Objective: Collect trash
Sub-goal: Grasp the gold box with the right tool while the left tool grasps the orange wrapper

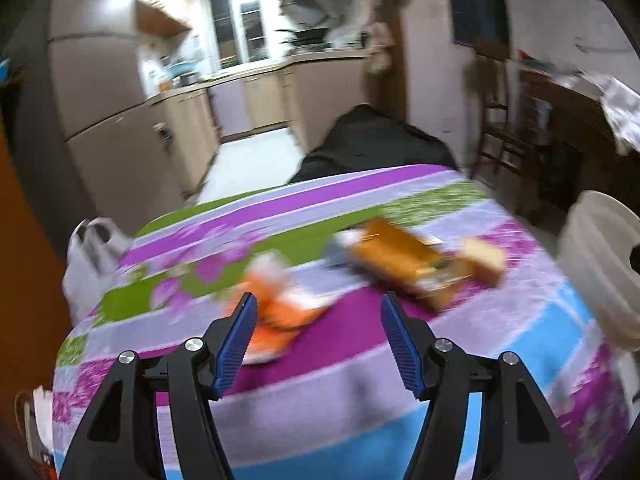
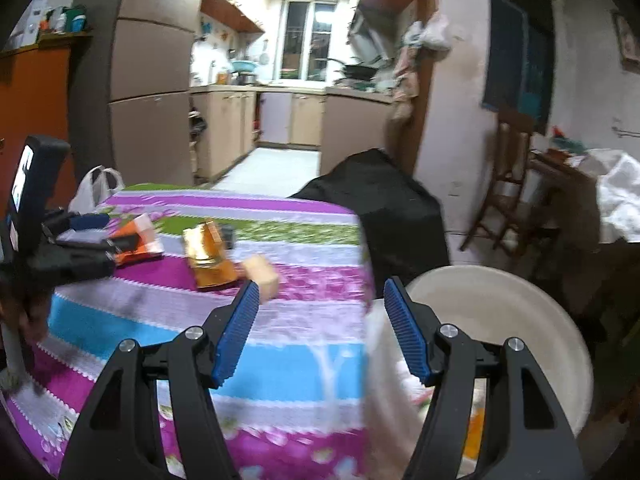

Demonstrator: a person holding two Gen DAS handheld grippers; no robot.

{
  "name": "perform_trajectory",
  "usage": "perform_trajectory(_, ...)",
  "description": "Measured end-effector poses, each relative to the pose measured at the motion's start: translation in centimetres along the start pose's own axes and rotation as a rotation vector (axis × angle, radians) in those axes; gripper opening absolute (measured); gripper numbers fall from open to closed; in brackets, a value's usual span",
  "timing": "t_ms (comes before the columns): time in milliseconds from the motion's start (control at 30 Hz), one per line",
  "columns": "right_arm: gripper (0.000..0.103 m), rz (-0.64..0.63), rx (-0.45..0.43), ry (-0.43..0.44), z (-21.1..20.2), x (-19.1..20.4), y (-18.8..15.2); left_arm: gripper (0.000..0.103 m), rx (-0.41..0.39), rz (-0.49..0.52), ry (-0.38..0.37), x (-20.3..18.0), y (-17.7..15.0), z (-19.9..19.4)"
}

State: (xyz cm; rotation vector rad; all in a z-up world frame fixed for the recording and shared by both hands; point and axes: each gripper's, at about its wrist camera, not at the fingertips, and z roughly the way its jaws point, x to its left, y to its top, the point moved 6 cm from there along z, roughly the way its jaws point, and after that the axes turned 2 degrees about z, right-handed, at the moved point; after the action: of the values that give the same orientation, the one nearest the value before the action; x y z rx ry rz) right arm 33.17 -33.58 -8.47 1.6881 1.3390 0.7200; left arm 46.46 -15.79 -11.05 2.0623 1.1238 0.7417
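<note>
Hovering over striped tabletop (image 1: 360,420): left gripper (image 1: 318,312) spread, nothing between pads, orange wrapper (image 1: 276,320) just beyond. Right gripper (image 2: 318,300) spread and empty, above tabletop edge beside white bin (image 2: 520,320). Golden wrapper (image 2: 210,260) and tan block (image 2: 262,274) lying mid-tabletop.

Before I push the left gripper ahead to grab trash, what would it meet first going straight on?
Probably the orange wrapper on the striped tablecloth: it lies just ahead of the open left gripper, toward its left finger. Blur leaves depth uncertain.
</note>
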Motion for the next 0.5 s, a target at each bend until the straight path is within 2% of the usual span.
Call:
perform_trajectory(100, 0.066, -0.045, 0.009, 0.058, 1.8, 2.4, -0.1, 0.067, 0.004, -0.039, 0.058, 5.2, -1.4, -0.2)
perform_trajectory(200, 0.066, -0.072, 0.048, 0.112, 3.8, 4.2, -0.3, 0.067, 0.011, -0.089, 0.077, 8.6, -2.5, -0.3)
perform_trajectory(367, 0.066, -0.082, 0.101, 0.153, 6.9, 6.2, -0.9, 0.071, 0.014, -0.114, 0.074, 9.3, -3.9, -0.4)
perform_trajectory(467, 0.067, -0.11, 0.137, 0.232, 8.2, 7.9, -1.1, 0.071, 0.026, -0.083, 0.051, 8.2, -3.9, 0.8)
perform_trajectory(500, 0.07, -0.12, 0.148, 0.254, 8.5, 8.4, -1.0, 0.072, 0.03, -0.063, 0.032, 7.9, -4.0, 1.1)
